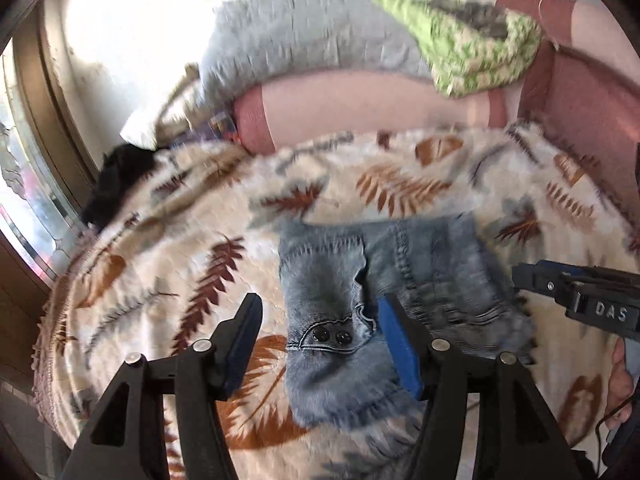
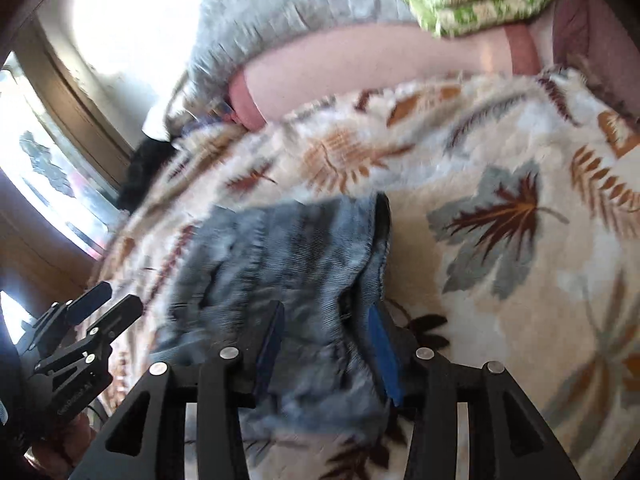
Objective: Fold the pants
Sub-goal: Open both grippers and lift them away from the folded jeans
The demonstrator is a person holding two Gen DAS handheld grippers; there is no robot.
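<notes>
Blue denim pants [image 1: 384, 280] lie folded in a compact bundle on a leaf-patterned blanket [image 1: 200, 240], the two-button waistband nearest me. My left gripper [image 1: 320, 336] is open above the near end of the bundle, its jaws to either side of the buttons. In the right wrist view the pants [image 2: 288, 256] fill the middle, and my right gripper [image 2: 328, 344] is open just above their near edge. The right gripper also shows in the left view [image 1: 576, 288] at the bundle's right side, and the left gripper shows in the right view [image 2: 100, 312] at lower left.
At the back a grey cushion [image 1: 304, 36] and a green-and-white cloth [image 1: 472, 52] rest on a pink sofa back [image 1: 360, 108]. A dark cloth [image 1: 116, 184] lies at the blanket's left edge, next to a bright window [image 1: 32, 208].
</notes>
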